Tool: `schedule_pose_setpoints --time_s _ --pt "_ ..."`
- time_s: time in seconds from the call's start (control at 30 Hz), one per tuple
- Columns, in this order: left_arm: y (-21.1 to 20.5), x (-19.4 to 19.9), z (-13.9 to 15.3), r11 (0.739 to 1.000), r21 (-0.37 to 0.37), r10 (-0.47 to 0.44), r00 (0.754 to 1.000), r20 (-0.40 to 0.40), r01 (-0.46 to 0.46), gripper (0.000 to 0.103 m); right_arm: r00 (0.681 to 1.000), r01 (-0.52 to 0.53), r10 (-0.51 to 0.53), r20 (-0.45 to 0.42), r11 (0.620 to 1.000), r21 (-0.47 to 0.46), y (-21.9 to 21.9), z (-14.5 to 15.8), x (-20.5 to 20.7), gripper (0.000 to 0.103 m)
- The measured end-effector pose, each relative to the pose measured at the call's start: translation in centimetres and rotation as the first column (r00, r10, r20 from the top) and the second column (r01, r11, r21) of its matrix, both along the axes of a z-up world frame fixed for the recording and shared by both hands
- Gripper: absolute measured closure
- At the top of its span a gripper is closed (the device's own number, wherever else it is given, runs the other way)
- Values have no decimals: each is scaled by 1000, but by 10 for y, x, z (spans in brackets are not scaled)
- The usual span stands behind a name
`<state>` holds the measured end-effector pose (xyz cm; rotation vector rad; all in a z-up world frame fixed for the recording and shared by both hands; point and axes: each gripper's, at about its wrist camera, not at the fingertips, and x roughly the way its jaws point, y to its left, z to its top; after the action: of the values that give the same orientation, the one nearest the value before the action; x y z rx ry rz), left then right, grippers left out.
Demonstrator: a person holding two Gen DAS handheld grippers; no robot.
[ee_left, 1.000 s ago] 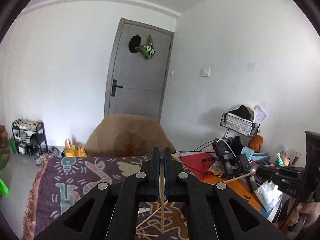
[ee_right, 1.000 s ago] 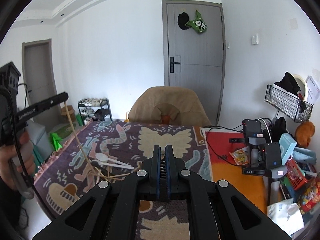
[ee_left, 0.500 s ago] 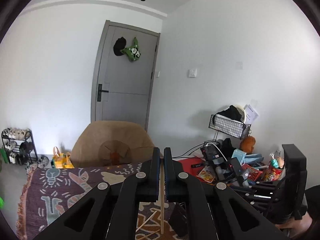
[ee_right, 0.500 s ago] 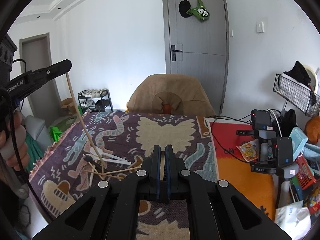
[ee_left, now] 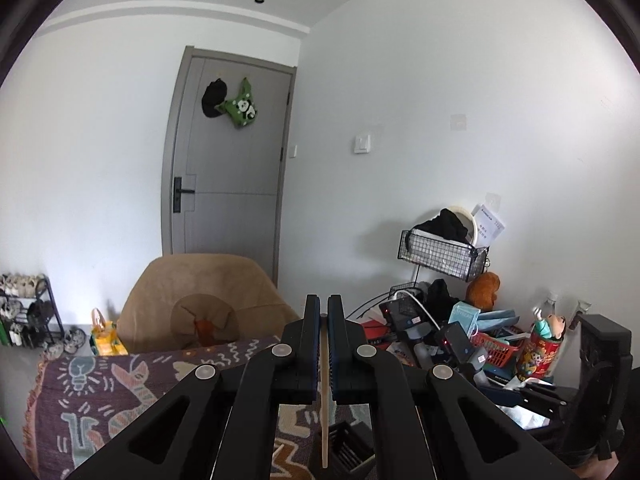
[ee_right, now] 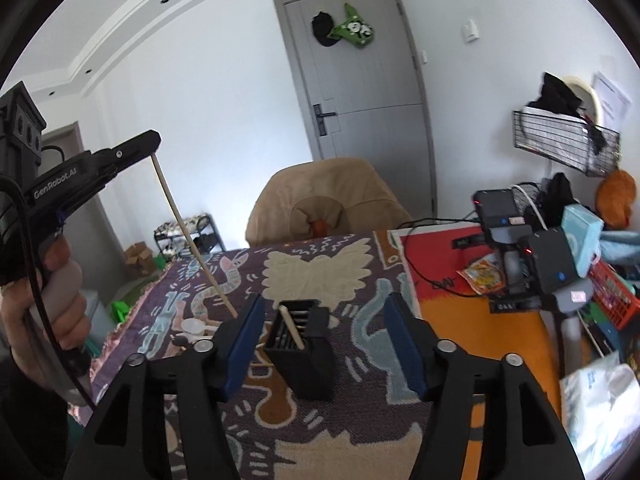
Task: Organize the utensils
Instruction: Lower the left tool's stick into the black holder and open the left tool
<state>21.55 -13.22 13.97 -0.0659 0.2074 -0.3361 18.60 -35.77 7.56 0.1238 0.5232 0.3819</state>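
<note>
Chopstick (ee_right: 188,236), pinched at its top end by the left claw (ee_right: 154,148), hangs steeply, its lower tip just left of the black holder (ee_right: 308,356), which stands between the opening right claw's (ee_right: 324,340) jaws, untouched.

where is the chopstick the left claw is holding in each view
Left wrist: chopstick hangs bottom centre, pinched in the shut left claw, above the black holder.
Right wrist: chopstick slants down from the left claw at upper left.
Shared landmark: grey door.
</note>
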Motion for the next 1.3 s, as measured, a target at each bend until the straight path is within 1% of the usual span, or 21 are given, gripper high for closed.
schedule_pose_setpoints --time_s 0.17,0.3,0.4,0.53,0.6,0.63,0.67,0.7,0.73,0.77,0.8,0.87,0.9,1.03,1.1,1.13,1.17,1.2,1.3 --pt "-21 6 -2 999 31 -6 998 62 4 100 997 74 -73 -24 995 65 -28 -18 -17 26" --pt "-38 12 -15 998 67 -4 998 64 0 100 990 133 -125 -69 984 118 -44 -45 -26 25" --pt "-47 20 -32 996 88 6 999 36 -9 100 986 149 -136 -96 977 150 -51 -59 -29 25" --pt "-51 22 -52 995 102 7 1000 11 -8 100 983 160 -142 -114 973 168 -51 -73 -36 25" --pt "-52 21 -58 995 96 -9 1000 -23 11 98 984 152 -132 -120 972 177 -46 -79 -39 25" --pt "-52 21 -63 995 95 -27 998 -57 32 95 984 147 -126 -122 973 179 -43 -82 -40 25" --pt "-53 20 -66 994 97 -35 996 -87 43 84 985 140 -119 -125 973 181 -39 -84 -41 25" --pt "-53 18 -70 994 102 -35 993 -111 46 59 986 135 -113 -126 974 183 -37 -86 -41 25" --pt "-52 15 -72 994 102 -32 992 -119 44 44 986 129 -106 -131 974 186 -34 -89 -41 25" --pt "-47 8 -74 995 88 -26 993 -116 37 20 986 126 -102 -135 974 187 -32 -91 -40 25" --pt "-42 0 -74 997 70 -22 995 -101 29 8 986 125 -100 -135 975 186 -29 -93 -41 25" --pt "-33 -11 -72 998 59 -9 996 -88 14 5 986 125 -101 -134 974 187 -28 -94 -41 25" --pt "-30 -13 -71 998 62 0 996 -93 6 5 985 128 -104 -136 974 186 -27 -94 -41 25" --pt "-11 -21 -73 998 51 31 987 -159 -23 5 983 137 -110 -145 971 194 -26 -95 -42 22" --pt "0 -27 -76 999 31 22 979 -203 -16 5 982 152 -128 -138 972 180 -25 -94 -44 14" --pt "6 -31 -77 999 24 28 976 -214 -24 5 983 149 -125 -136 972 180 -24 -94 -44 11" --pt "12 -36 -78 999 21 42 975 -219 -38 5 983 145 -121 -137 972 185 -23 -94 -44 4" --pt "18 -40 -79 999 18 51 974 -221 -48 5 984 143 -117 -136 971 193 -21 -94 -45 0" --pt "35 -52 -82 997 -5 73 968 -238 -76 5 986 132 -110 -124 973 192 -15 -94 -46 0"
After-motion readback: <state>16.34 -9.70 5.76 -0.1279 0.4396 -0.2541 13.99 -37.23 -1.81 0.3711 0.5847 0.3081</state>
